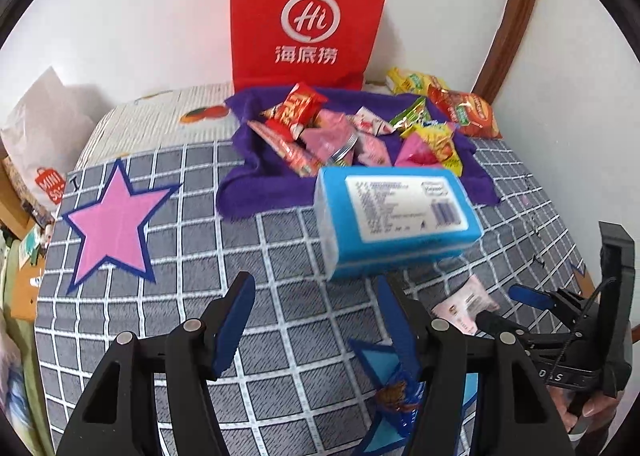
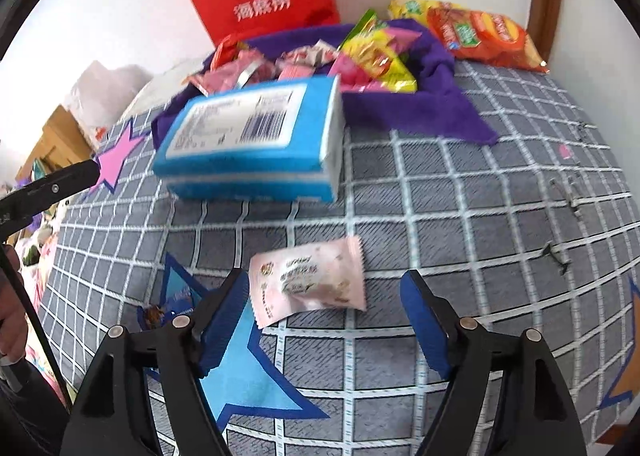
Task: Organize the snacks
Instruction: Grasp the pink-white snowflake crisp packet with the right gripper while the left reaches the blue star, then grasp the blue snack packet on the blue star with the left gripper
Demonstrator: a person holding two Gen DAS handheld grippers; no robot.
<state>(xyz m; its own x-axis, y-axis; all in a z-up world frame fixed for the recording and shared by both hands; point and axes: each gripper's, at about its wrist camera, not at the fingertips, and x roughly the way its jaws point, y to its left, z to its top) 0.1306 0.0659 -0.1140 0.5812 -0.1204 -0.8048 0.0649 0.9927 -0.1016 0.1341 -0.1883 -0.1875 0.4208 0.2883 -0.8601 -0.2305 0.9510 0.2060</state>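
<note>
Pink, crinkly snack packet [image 2: 308, 280] looks light and slippery; pinch its flat middle. Right gripper [image 2: 324, 320] fingers gape empty; left gripper [image 1: 316, 320] half-open, empty.

You have one red paper bag [image 1: 308, 20], one blue rectangular tissue pack [image 1: 396, 216], one purple cloth [image 2: 436, 104], one pale pink wrapped snack [image 2: 308, 280], two blue-padded grippers; the heaped packets are too jumbled to count.

Open checked bedspread [image 2: 460, 192] right of the pink packet [image 2: 308, 282]; ahead, blocked by blue box [image 2: 256, 140] and snack pile [image 1: 352, 132].
</note>
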